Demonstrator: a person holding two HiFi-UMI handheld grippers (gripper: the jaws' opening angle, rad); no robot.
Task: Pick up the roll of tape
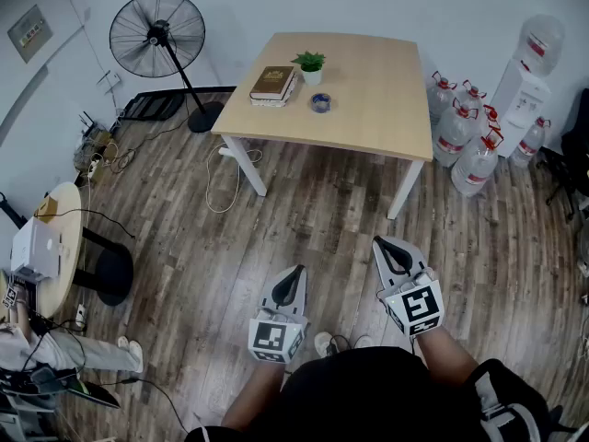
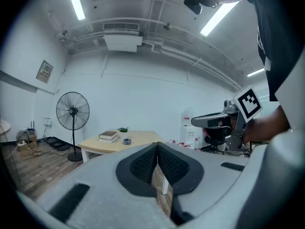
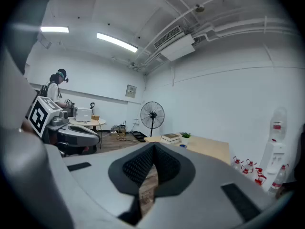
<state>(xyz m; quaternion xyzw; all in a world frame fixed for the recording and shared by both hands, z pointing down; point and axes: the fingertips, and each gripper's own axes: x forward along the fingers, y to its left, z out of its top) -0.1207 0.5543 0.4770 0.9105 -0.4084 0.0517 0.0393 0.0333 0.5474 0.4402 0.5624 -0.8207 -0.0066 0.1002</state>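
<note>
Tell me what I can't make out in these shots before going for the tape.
Roll of tape: too small in every view to tell how much is left.
Books: titles too small, head view.
Table: legs hidden behind the right gripper body, right gripper view.
Wall sign: text too small, head view.

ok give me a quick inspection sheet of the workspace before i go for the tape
surface: pale wooden table, mostly bare, across the floor from the person.
job's things: roll of tape lies flat on the table, near the books and plant.
clutter: stack of books; small potted plant.
grippers: left gripper and right gripper both shut, empty, well short of the table.
cables: loose cable on the floor by the table's leg; tangle of leads by the wall.
surroundings: standing fan, water bottles, water dispenser, round side table.
</note>
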